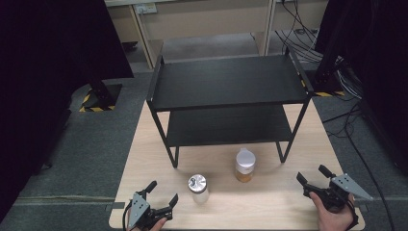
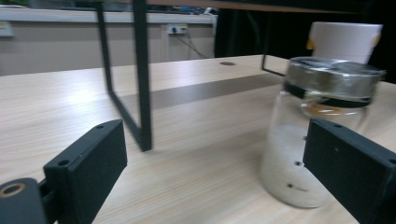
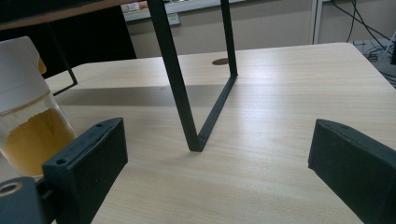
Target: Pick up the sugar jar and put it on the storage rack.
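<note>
Left gripper (image 1: 162,193): spread, empty.
Right gripper (image 1: 312,178): spread, empty.
Risk: jaw may tip jar (image 1: 197,188) when closing in.

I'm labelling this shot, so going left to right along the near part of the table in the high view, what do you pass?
Left tool → clear jar with metal lid → white-capped jar of yellow stuff → right tool.

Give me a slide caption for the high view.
Two open grippers, left and right, flank two jars before a black two-tier shelf.
</note>
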Tool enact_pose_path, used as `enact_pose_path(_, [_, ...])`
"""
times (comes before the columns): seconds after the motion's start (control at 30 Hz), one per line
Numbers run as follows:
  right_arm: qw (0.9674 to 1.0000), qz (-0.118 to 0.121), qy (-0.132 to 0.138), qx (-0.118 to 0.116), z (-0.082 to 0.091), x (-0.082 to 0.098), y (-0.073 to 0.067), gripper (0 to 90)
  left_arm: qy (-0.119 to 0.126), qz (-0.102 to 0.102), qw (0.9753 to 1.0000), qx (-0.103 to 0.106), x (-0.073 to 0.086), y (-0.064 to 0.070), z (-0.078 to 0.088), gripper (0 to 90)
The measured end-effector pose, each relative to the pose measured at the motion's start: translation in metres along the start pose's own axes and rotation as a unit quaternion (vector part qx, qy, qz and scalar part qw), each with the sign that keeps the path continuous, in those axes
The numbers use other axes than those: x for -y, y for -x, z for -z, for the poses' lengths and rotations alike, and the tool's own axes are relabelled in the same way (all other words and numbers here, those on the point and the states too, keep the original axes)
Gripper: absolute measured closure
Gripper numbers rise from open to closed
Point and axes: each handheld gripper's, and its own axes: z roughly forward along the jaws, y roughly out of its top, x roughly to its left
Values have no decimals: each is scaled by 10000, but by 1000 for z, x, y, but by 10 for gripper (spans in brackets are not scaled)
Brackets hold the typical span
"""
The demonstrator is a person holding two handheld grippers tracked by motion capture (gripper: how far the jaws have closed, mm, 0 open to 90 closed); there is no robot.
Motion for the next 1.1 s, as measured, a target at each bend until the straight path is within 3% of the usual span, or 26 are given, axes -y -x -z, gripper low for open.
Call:
enact_pose_path(0.57, [10000,-27,-55,2,-1,-2,0,46,-124,-330,9982,476,-6,11,-23,48])
enact_pose_path(1.1, [10000,-40,-62,-43,-2,-2,1,45,-256,-414,9955,810,-13,21,-45,59])
